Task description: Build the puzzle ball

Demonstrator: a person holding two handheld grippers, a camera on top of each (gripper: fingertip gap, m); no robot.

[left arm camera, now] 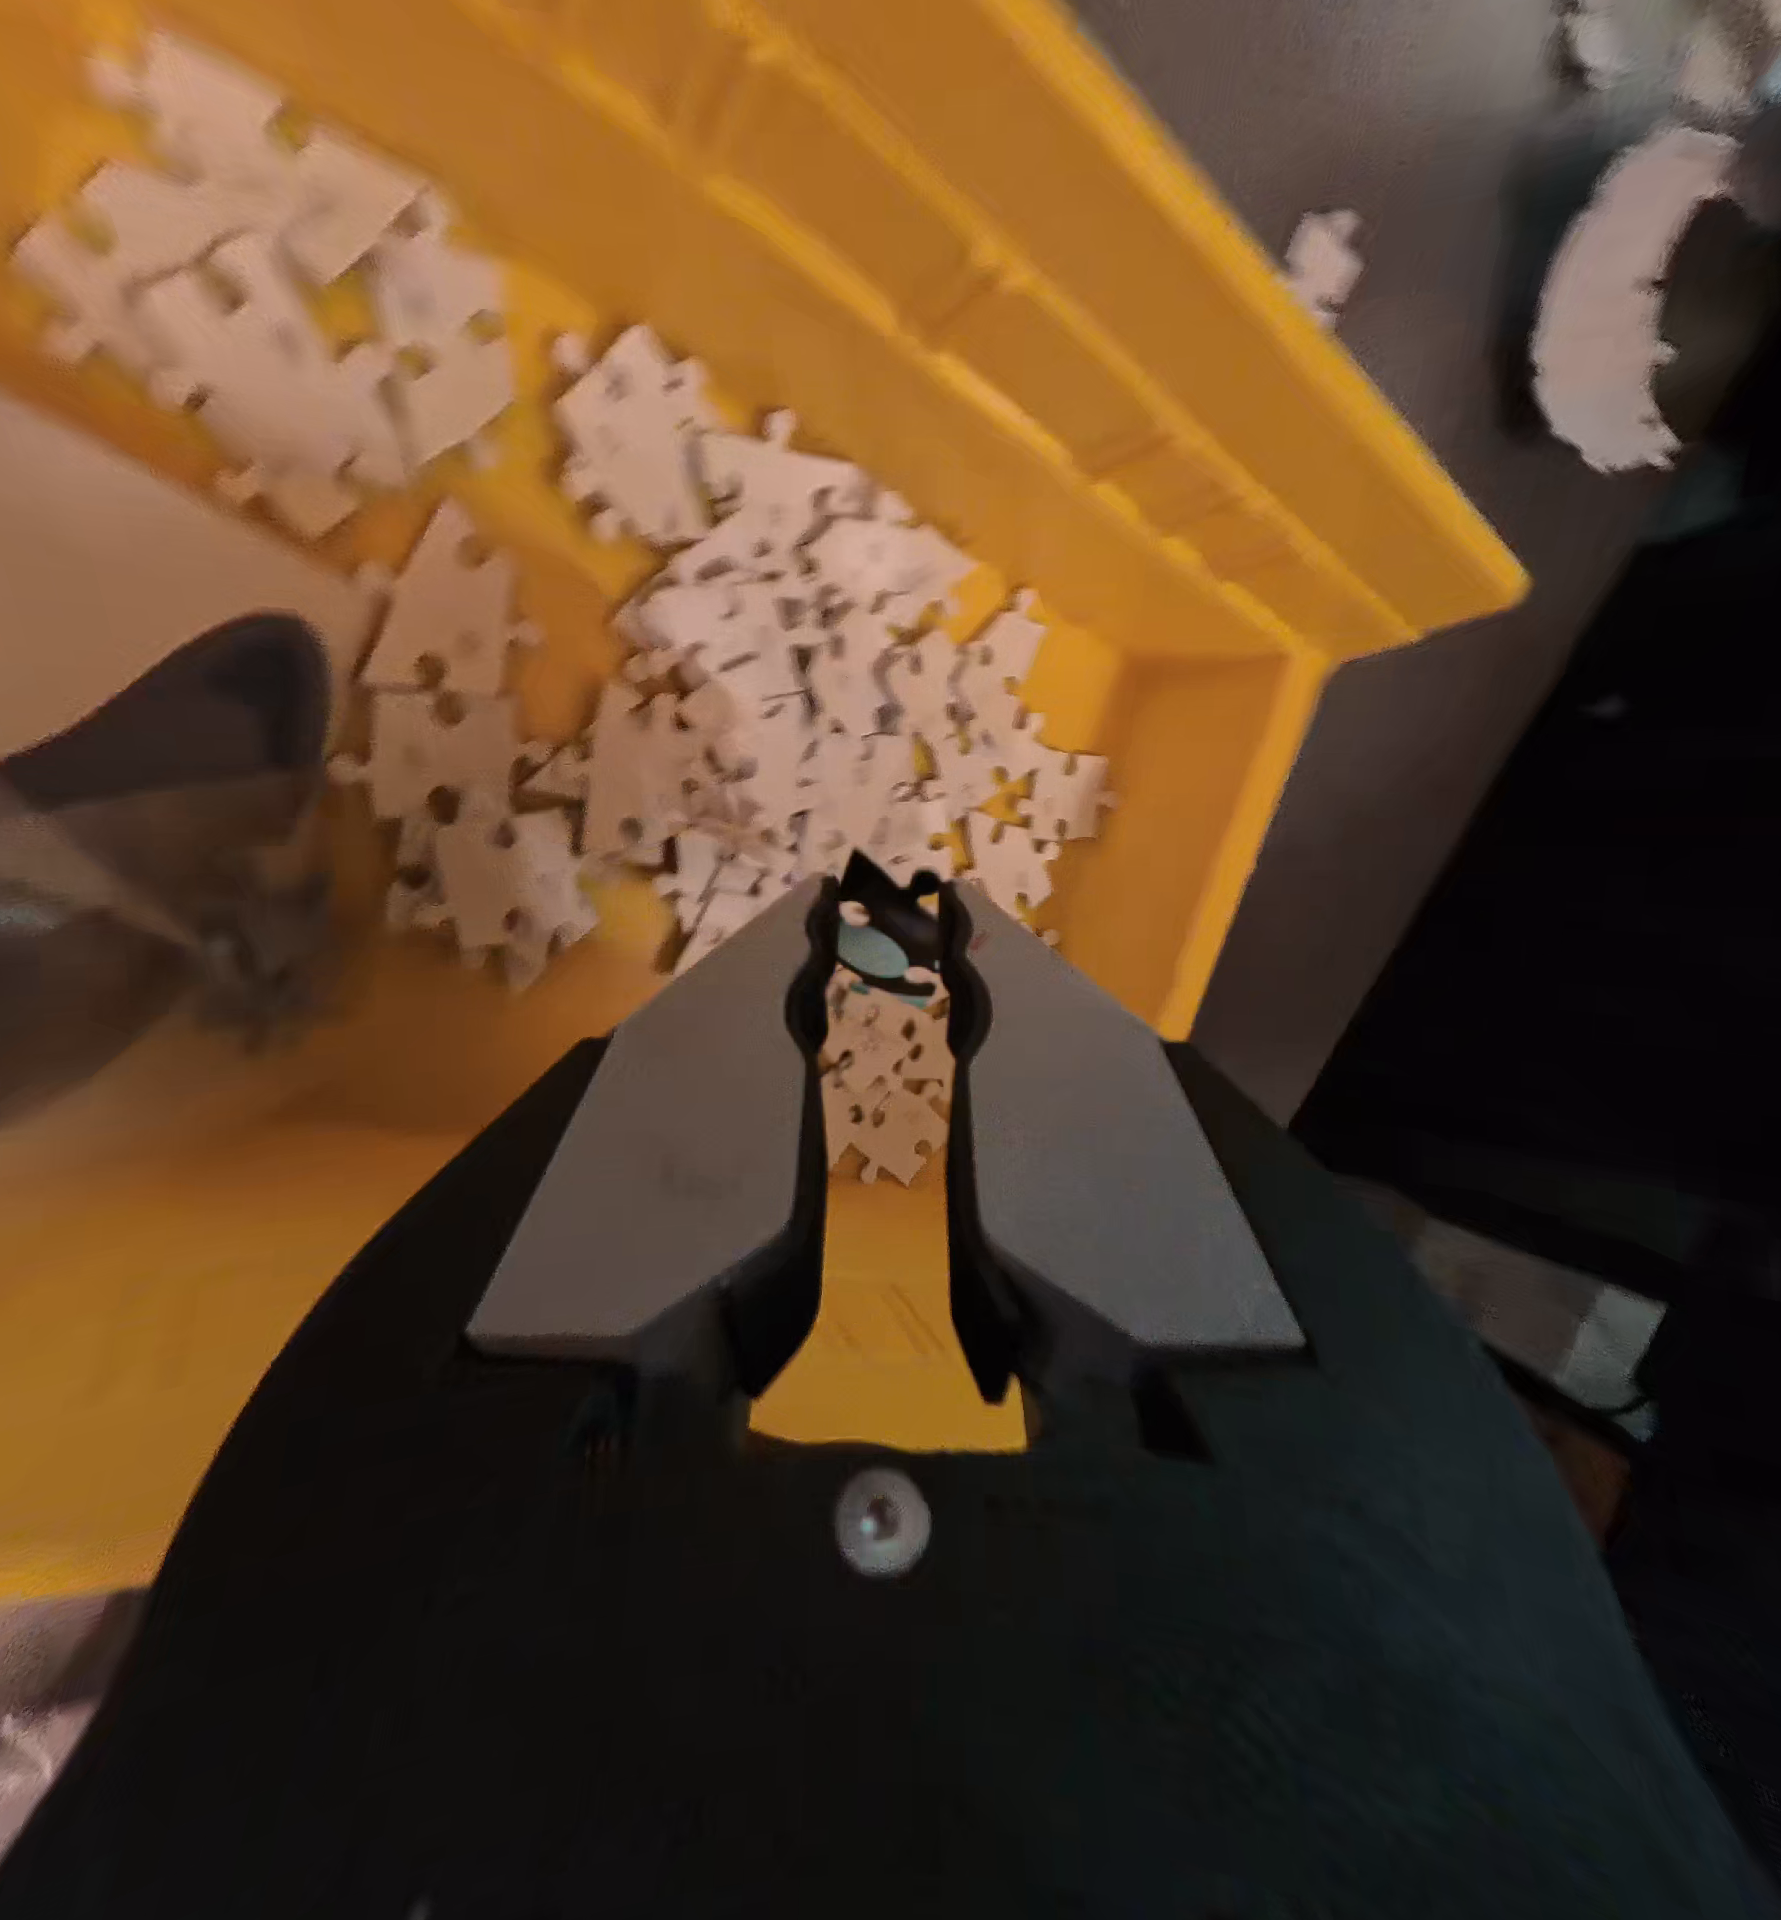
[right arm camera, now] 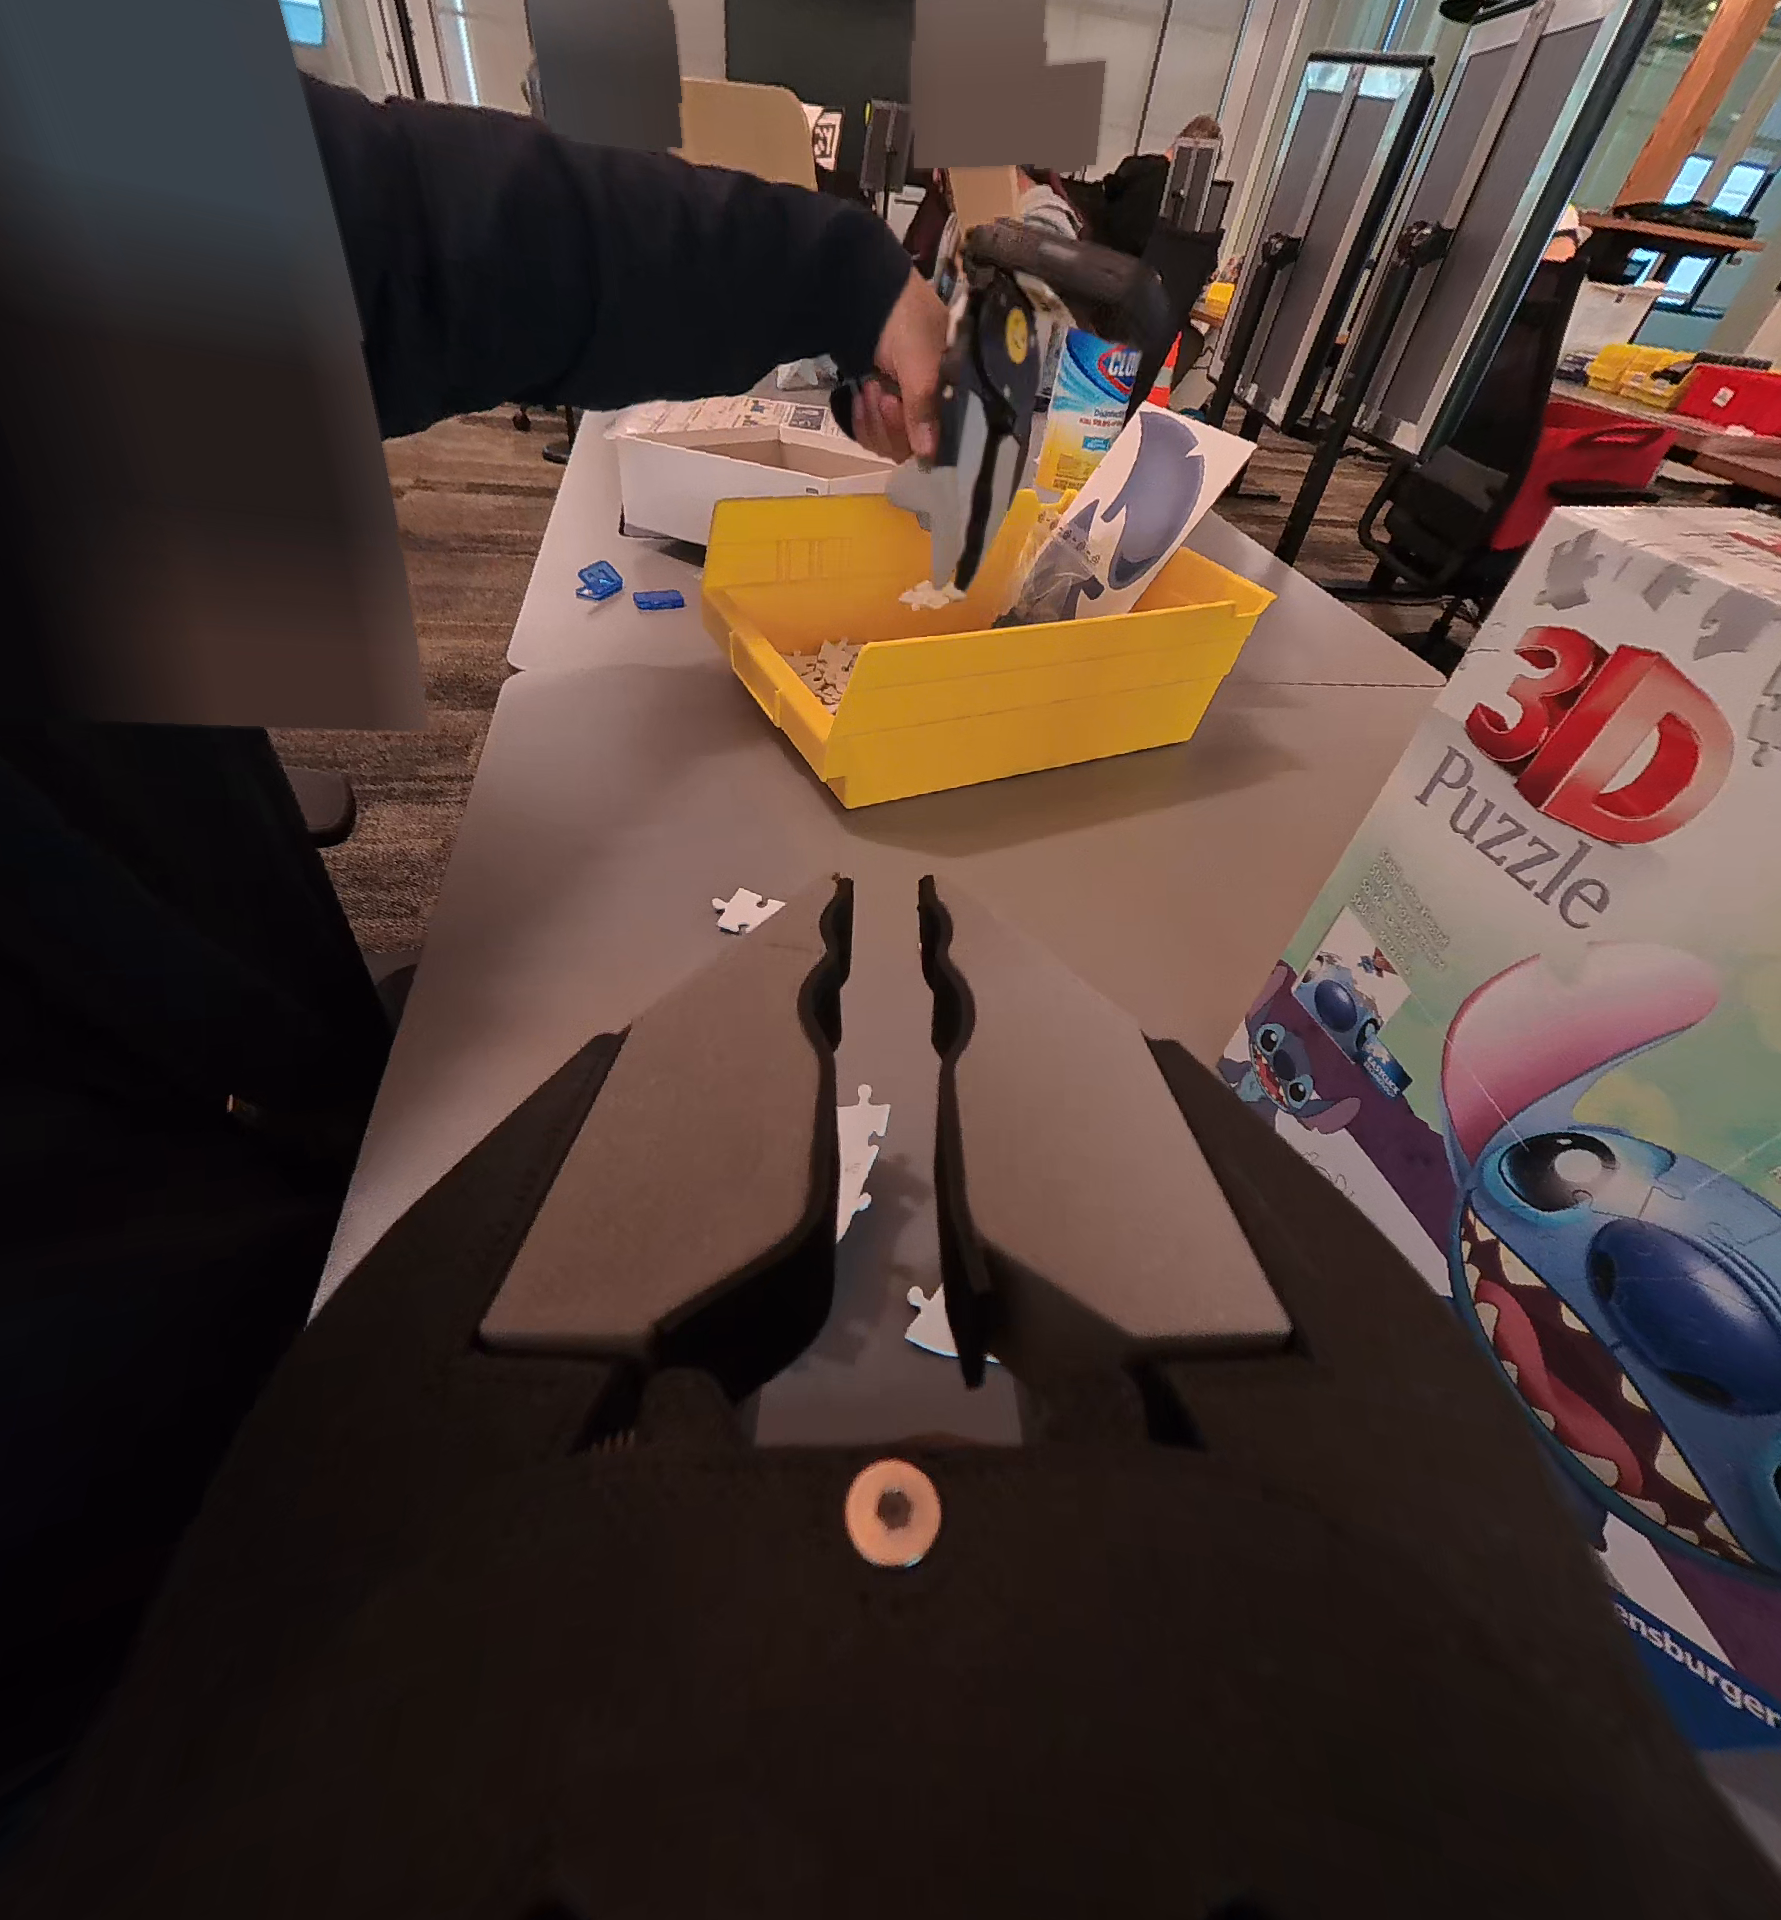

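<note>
1. A dark puzzle piece [left arm camera: 881, 935] is held pinched at the tips of the left gripper [left arm camera: 886, 904], directly above the yellow bin [left arm camera: 1229, 790] of loose pieces [left arm camera: 792, 675].
2. The right gripper [right arm camera: 884, 894] is seen narrowly parted and empty; the counter [right arm camera: 1073, 883] pieces [right arm camera: 860, 1153] lie beneath it, nearer than the bin ahead.

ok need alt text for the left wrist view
The left gripper, jaws shut on a dark and light blue puzzle piece, hangs over a yellow bin holding a heap of pale, face-down puzzle pieces. The picture is motion-blurred; one loose piece lies on the grey table beyond the bin.
</note>
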